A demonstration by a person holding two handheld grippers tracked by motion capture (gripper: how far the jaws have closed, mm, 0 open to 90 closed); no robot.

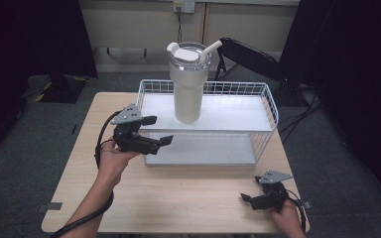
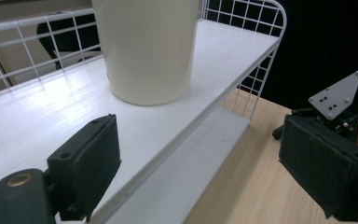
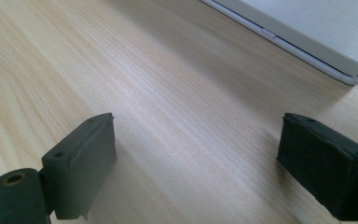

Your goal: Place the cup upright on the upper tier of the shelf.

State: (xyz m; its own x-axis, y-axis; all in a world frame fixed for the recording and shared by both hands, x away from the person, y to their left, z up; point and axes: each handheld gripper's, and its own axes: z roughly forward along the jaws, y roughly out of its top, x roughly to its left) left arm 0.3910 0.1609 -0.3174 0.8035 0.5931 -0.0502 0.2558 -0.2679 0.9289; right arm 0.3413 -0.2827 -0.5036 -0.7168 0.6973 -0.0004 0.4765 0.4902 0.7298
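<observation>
A tall cream tumbler [image 1: 188, 84] with a lid and a straw stands upright on the top shelf [image 1: 228, 116] of a white wire rack. My left gripper [image 1: 162, 130] is held open at the rack's front left corner, level with the top shelf's edge. In the left gripper view the tumbler's base [image 2: 147, 51] stands just beyond the open jaws, which hold nothing. My right gripper [image 1: 250, 191] rests open near the table's front right corner. In the right gripper view its pads [image 3: 81, 163] flank bare wood.
The rack's lower shelf [image 1: 203, 151] lies flat on the light wood table [image 1: 178, 198], and wire walls [image 1: 270, 106] close the rack's back and sides. The left gripper view shows the right gripper [image 2: 335, 100] farther off. A dark chair [image 1: 248, 54] stands behind the table.
</observation>
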